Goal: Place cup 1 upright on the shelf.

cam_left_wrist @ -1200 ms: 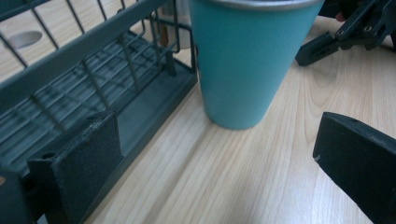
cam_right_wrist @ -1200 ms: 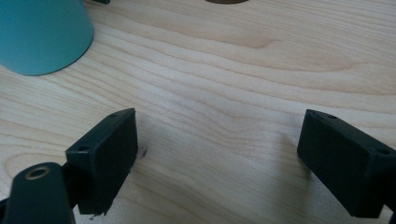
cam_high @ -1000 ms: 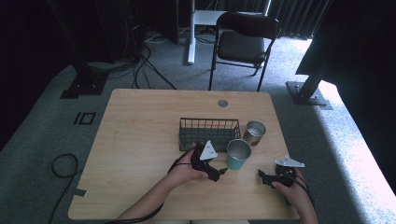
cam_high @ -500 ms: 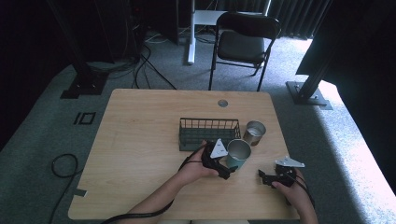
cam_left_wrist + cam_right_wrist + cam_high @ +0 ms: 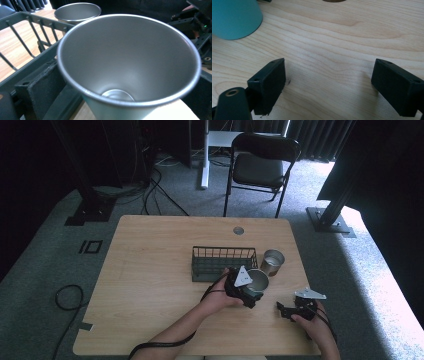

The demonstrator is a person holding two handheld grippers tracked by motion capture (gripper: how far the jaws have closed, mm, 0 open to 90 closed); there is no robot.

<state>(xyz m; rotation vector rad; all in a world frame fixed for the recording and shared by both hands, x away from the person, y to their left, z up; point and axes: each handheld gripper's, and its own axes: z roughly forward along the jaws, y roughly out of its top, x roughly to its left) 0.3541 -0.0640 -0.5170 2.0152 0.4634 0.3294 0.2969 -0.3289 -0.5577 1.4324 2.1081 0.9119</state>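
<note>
Wire basket point(image 5: 222, 263): centre of high view, just behind the cup.
Left gripper point(image 5: 248, 291): jaws straddle teal metal cup point(image 5: 258, 281) at centre; contact not discernible, so grip cannot be confirmed.
Cup handling: judged light, rigid, smooth-walled, likely slippery; grip across mid-body.
Right gripper point(image 5: 292, 309): lower right, jaws wide, nothing held.

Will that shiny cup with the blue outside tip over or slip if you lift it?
The cup looks like stiff thin metal, probably light. Its base is narrower than its mouth, so a push might tip it. The smooth wall could slip between the left tool's jaws.
</note>
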